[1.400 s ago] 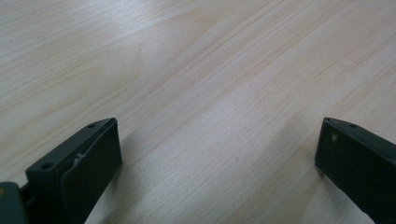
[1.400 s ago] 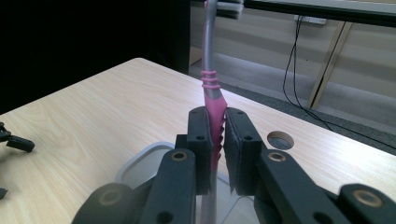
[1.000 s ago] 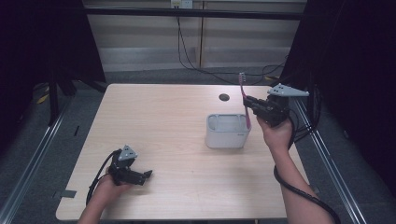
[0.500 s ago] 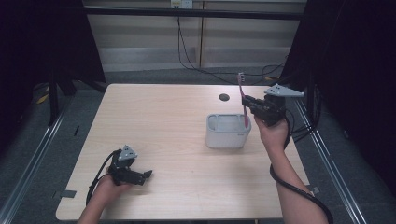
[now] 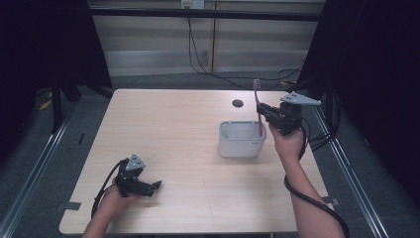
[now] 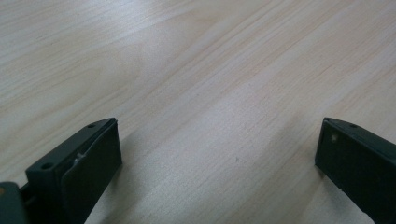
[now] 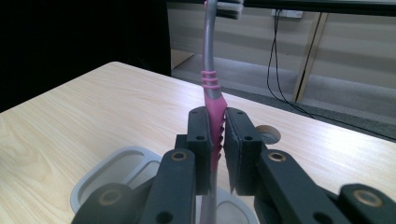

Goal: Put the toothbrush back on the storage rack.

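Toothbrush (image 5: 257, 106) — upright, bristles up

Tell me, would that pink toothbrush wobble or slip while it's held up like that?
Probably not much. The toothbrush stands upright with the right gripper shut on its ribbed pink grip, which likely resists slipping. Its thin, slightly curved neck may flex a little. It looks light, and might topple or roll if set down outside the holder.

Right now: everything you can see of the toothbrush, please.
The toothbrush is pink and grey, looks plastic, with ribbed pink grip bands on a grey neck. It stands upright, head with pale bristles at the top. The right gripper is shut on its pink handle. Its lower end hangs over the grey holder; whether it touches inside I cannot tell.
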